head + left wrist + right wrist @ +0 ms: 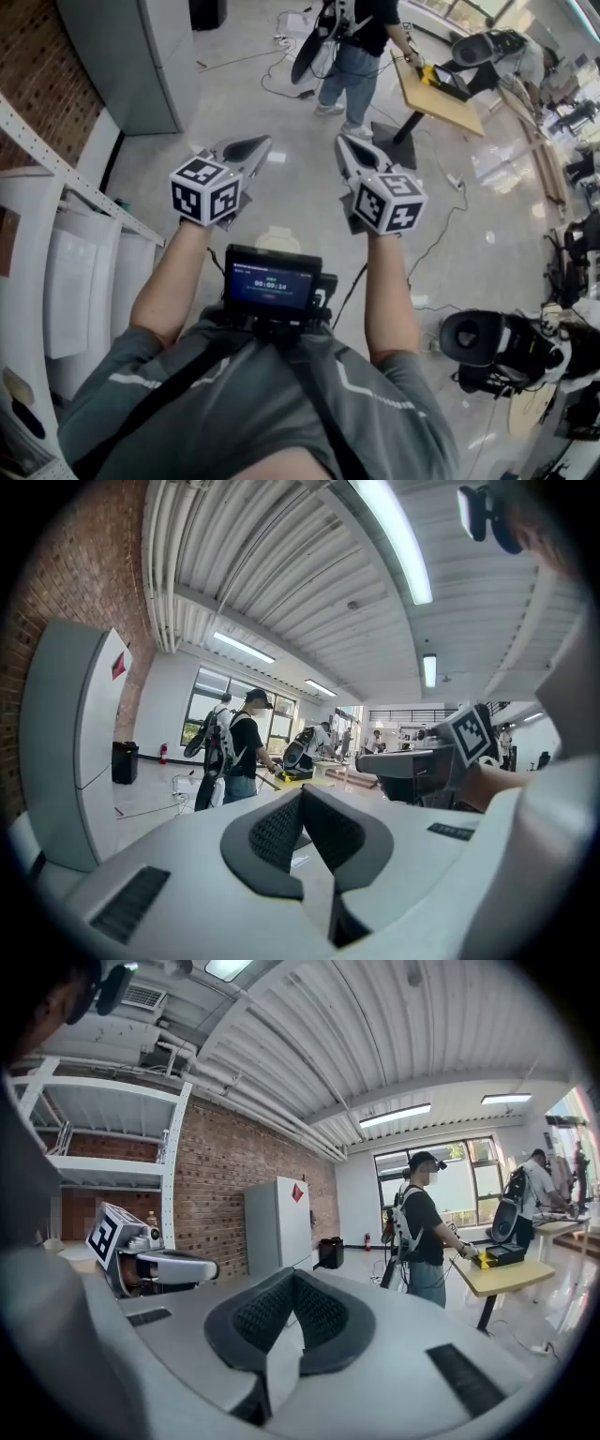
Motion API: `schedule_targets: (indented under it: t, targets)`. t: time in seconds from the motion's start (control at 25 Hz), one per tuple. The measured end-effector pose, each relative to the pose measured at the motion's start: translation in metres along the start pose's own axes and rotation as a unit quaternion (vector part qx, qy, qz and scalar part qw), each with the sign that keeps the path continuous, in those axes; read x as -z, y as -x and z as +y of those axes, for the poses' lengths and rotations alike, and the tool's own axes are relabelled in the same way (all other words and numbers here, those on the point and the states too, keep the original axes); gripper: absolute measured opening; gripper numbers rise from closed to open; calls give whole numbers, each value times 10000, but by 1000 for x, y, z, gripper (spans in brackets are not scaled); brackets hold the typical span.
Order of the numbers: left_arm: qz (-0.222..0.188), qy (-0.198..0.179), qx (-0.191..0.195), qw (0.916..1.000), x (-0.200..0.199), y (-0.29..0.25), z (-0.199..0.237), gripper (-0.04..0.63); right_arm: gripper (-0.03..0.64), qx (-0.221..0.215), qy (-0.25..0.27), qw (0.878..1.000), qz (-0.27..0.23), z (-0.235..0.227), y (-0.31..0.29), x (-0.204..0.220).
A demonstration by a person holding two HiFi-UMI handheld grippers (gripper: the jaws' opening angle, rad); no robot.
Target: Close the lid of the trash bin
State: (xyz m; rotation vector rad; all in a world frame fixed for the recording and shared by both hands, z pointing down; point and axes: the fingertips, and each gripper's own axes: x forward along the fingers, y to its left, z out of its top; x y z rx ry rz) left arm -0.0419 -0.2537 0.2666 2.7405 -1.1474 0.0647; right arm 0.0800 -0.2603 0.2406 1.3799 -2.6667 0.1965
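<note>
A small black bin stands on the floor far ahead, beside a tall grey cabinet; it also shows as a black bin at the left and as a black bin by the brick wall. Whether its lid is up I cannot tell. My left gripper and right gripper are held side by side at chest height, pointing forward, far from the bin. The left gripper has its jaws together, nothing between them. The right gripper is shut too, and holds nothing.
White shelving runs along the brick wall at my left. A person stands ahead at a wooden table. Cables trail over the shiny floor. Black equipment sits at the right.
</note>
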Motion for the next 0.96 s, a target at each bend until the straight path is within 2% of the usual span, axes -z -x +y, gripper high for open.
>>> schedule_targets:
  t: [0.96]
  targets:
    - [5,10,56,10000,-3,-2,-5,-5,9,60,-50,10000,-5,2,2,3]
